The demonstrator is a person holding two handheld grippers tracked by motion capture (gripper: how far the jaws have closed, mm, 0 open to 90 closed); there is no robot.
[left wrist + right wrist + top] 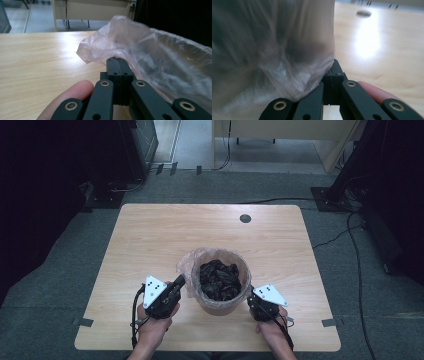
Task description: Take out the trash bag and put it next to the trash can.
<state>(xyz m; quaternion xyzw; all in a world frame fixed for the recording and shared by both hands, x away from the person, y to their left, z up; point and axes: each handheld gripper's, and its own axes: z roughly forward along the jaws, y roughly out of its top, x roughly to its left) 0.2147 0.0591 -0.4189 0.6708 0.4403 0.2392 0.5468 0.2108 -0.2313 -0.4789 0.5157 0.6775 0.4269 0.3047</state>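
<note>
Both grippers clamped on clear bin liner [189, 266] at bin [220, 304], lower centre of table [150, 235]: left gripper [179, 281] pinching left edge, right gripper [251, 301] right edge; lifting bag out, black waste [219, 279] inside, remaining.

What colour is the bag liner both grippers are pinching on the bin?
Clear, faintly pinkish plastic liner; the left gripper view shows it best.

1. A bin [220, 282] lined with a clear bag [186, 267] stands near the table's [150, 235] near edge, dark crumpled material inside.
2. The left gripper [176, 285] touches the bag's left side.
3. The right gripper [252, 302] sits against the bin's right side.
</note>
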